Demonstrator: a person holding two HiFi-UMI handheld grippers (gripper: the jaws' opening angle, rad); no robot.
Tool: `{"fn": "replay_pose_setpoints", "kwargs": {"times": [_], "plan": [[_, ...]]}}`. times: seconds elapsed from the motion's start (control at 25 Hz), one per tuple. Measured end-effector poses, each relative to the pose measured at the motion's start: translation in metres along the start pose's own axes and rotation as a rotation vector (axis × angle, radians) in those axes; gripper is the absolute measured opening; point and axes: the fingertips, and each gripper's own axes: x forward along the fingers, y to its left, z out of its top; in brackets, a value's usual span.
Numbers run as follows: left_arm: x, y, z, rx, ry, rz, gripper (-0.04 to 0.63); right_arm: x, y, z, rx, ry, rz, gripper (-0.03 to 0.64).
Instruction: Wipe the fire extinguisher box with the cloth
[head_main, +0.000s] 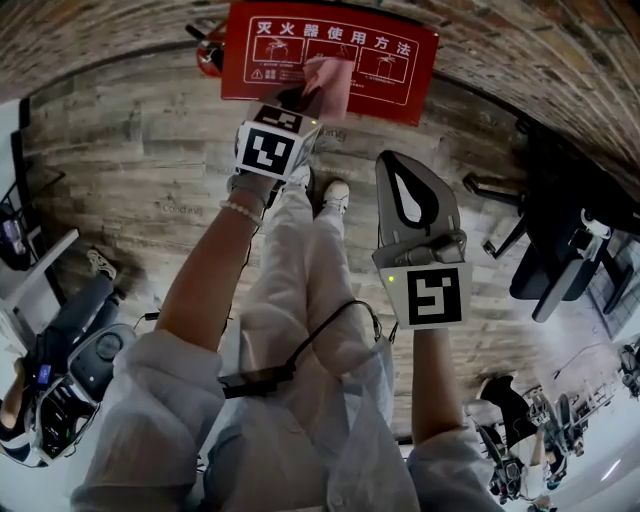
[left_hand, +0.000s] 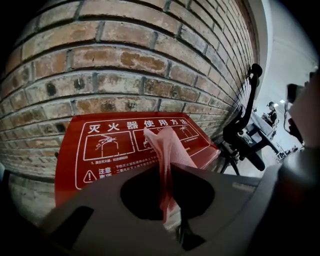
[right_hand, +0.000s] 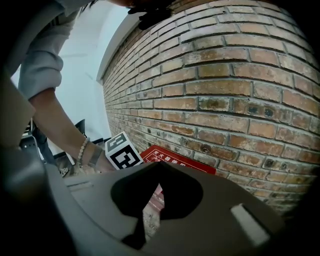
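The floor (head_main: 130, 160) is grey wood plank and runs up to a red brick wall (left_hand: 125, 60). The fire extinguisher box (head_main: 385, 60) stands at the foot of that wall, its red lid printed with white instruction panels.

The left claw (head_main: 303, 103) is just in front of the box, pinching a pink cloth (left_hand: 167, 145). The cloth rises in a loose fold past the jaw tips and reaches over the lid's near edge. Whether it presses on the lid cannot be told.

The right claw (head_main: 394, 165) hangs to the right of the left one and back from the box, its jaw tips pressed together on nothing.

The box's far edge is cut off by the top of the head view, and the left claw's own body hides the box front in the left gripper view. In the right gripper view only a strip of the lid shows beyond the jaws.

To the right of the box stands a dark office chair (left_hand: 240, 130), near its end. The person's shoes (head_main: 335, 195) are on the planks just behind the left claw.
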Motion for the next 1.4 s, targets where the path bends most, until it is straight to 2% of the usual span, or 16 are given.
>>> {"fn": "replay_pose_setpoints", "kwargs": {"times": [0.64, 0.92, 1.4], "plan": [[-0.043, 0.073, -0.022, -0.029, -0.007, 0.112, 0.012, 0.022, 0.031, 0.015, -0.033, 0.000, 0.043, 0.005], [-0.061, 0.105, -0.030, -0.049, -0.020, 0.185, 0.011, 0.028, 0.042, 0.017, -0.042, 0.007, 0.052, 0.005], [-0.084, 0.142, -0.043, -0.088, -0.034, 0.271, 0.011, 0.034, 0.055, 0.021, -0.057, 0.009, 0.063, 0.005]]}}
